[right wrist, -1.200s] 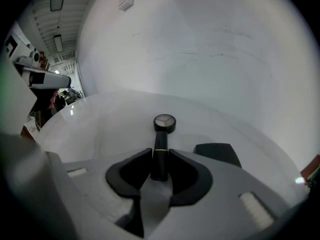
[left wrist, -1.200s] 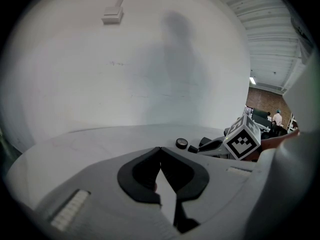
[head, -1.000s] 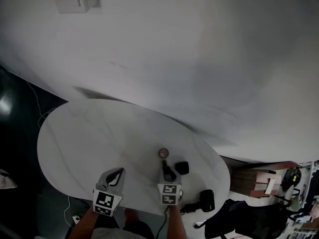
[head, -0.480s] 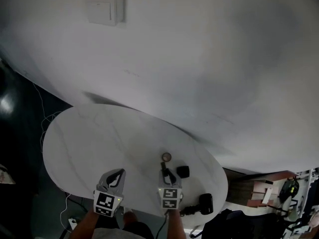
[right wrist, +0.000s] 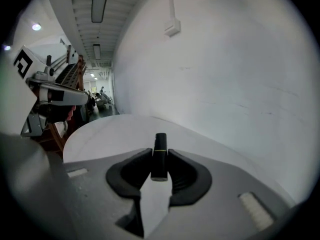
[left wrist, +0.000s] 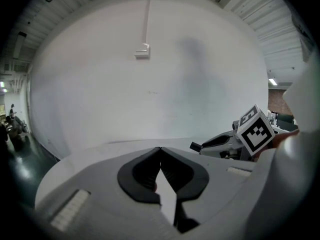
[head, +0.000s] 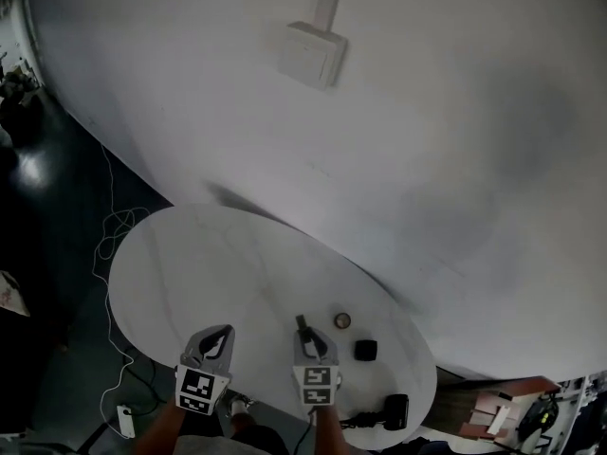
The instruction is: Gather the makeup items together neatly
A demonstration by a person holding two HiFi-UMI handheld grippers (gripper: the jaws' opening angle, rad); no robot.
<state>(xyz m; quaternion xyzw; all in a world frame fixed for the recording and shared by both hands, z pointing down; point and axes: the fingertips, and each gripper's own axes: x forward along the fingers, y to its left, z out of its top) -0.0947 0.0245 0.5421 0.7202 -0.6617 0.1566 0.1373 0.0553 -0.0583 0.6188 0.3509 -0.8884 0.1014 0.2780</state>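
Now the right gripper (right wrist: 159,165), clamped on the black tube (right wrist: 159,153), has lifted it clear of the table (head: 209,263), left of the round compact (head: 342,320) and the black box (head: 365,351). The left gripper (left wrist: 160,156) has its jaws together and holds nothing. Setting the tube beside those items likely remains.

Three makeup pieces, one in my grip.
Black tube (right wrist: 159,156) with a thin pale band sits clamped in my right gripper (right wrist: 160,153), pointing to twelve o'clock; at its three o'clock lies a small round compact (head: 342,320), at four o'clock a black square case (head: 365,351).
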